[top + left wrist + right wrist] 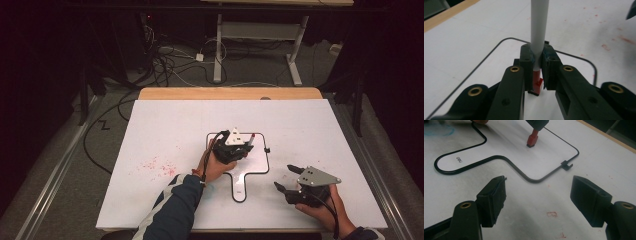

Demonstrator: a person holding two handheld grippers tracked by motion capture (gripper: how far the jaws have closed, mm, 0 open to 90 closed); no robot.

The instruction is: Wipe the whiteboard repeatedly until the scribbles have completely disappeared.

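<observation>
Your left tongs (243, 148) are clamped on a marker (538, 32), holding it upright with its red tip (532, 140) pressed to the white surface (165, 130). The tip sits inside a black outline (499, 157) drawn or laid on the sheet, shaped like a rounded square with a handle-like tab running toward you; in the high view it lies just right of the middle of the surface. The job in hand looks like marking or colouring within that outline.

Keep the marker close to vertical, so the tip meets the sheet squarely and doesn't skid. Press lightly: the barrel is smooth and round, and it could slide up through the pads if you lean on it. Move from the forearm rather than twisting the wrist, and stop short of the black line. Watch the small clip-like notch (566, 165) on the outline's right edge.

Your right tongs (289, 177) are spread wide and hold nothing, hovering near the right front corner, well apart from the marker. You could rest them on the sheet to steady it.

The marker has a pale grey-white barrel, narrowing to a red collar and a dark nib. Faint red specks (159, 166) lie on the surface to the left of the outline.
</observation>
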